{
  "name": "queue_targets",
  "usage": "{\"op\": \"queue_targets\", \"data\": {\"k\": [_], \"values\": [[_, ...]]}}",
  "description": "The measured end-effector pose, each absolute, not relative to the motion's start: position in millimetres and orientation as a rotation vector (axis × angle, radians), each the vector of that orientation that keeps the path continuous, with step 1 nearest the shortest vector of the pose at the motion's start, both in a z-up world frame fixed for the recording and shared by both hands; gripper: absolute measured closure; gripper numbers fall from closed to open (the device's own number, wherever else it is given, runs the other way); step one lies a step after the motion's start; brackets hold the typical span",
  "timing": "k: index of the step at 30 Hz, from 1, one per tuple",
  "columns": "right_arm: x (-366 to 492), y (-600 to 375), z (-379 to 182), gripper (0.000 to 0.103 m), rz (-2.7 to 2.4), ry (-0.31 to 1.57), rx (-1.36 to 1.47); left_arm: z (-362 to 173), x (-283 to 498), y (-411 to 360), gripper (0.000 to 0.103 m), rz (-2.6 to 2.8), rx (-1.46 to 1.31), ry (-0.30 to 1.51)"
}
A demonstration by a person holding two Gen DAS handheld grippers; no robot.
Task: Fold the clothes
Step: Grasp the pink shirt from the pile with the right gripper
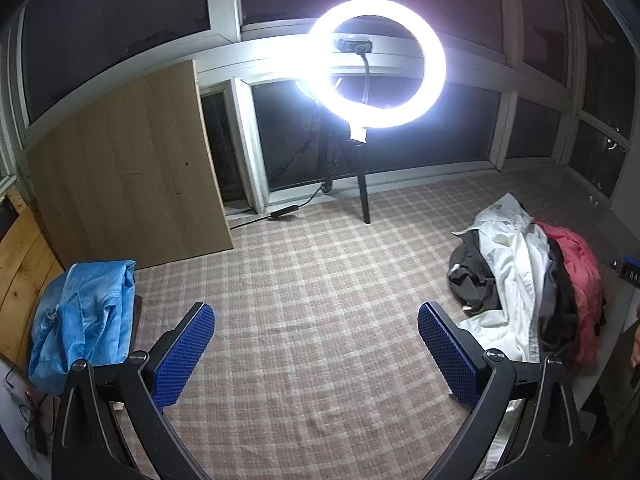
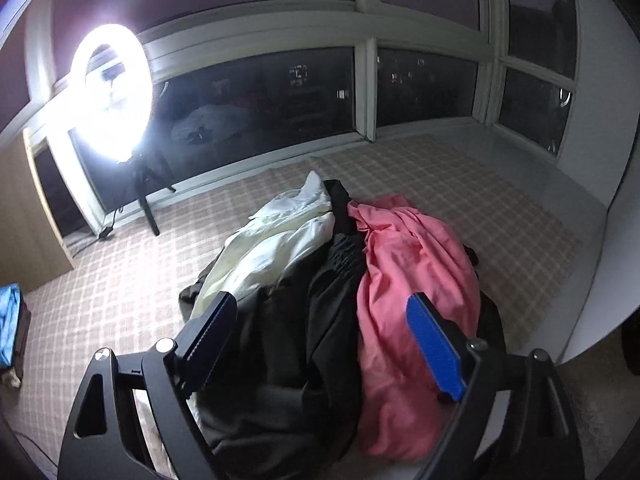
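A heap of unfolded clothes lies on the plaid mat [image 1: 312, 280]: a white garment [image 1: 512, 264], a dark garment [image 1: 472, 276] and a pink garment [image 1: 580, 280]. My left gripper [image 1: 316, 312] hangs open over bare mat, left of the heap. A light blue garment [image 1: 84, 312] sits bunched at the left. In the right wrist view my right gripper [image 2: 320, 304] is open just above the heap, with the dark garment [image 2: 304, 340] between its fingers, the pink garment [image 2: 416, 264] to the right and the white garment [image 2: 280, 240] to the left. Nothing is held.
A bright ring light [image 1: 376, 64] on a tripod stands at the mat's far edge before dark windows, its cable [image 1: 280, 212] trailing on the floor. A wooden board [image 1: 120, 168] leans at the left. A white wall [image 2: 600, 160] bounds the right side.
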State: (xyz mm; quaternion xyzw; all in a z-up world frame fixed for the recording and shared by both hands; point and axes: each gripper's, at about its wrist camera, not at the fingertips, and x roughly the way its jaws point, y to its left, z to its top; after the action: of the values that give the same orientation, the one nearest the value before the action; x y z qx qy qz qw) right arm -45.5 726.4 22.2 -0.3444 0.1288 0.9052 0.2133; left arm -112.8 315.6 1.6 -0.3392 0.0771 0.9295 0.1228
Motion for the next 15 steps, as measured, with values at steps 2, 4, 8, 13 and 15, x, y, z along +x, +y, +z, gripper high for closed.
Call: {"op": "queue_targets", "data": {"k": [2,4,8,13,15], "values": [[-56.5,733.6,19.5,0.018,2.527,0.368,-0.966,0.3,-118.8,317.7,0.001,2.721,-1.0,0.228],[-73.8,740.9,16.3,0.019,2.537,0.323,-0.981,-1.1,-124.9,320.5,0.001,2.727,-1.009,0.231],[-96.4,797.4,-3.9,0.019,2.402,0.333,-1.038,-4.1,-136.5,327.1,0.001,2.735,-1.021,0.257],[-117.8,867.8,-35.4,0.018,2.242,0.41,-1.131,-17.9,-152.4,329.3,0.001,2.733,-1.085,0.261],[-124.1,883.7,-56.3,0.018,2.197,0.448,-1.206,-26.0,-159.3,330.5,0.001,2.718,-1.125,0.244]]}}
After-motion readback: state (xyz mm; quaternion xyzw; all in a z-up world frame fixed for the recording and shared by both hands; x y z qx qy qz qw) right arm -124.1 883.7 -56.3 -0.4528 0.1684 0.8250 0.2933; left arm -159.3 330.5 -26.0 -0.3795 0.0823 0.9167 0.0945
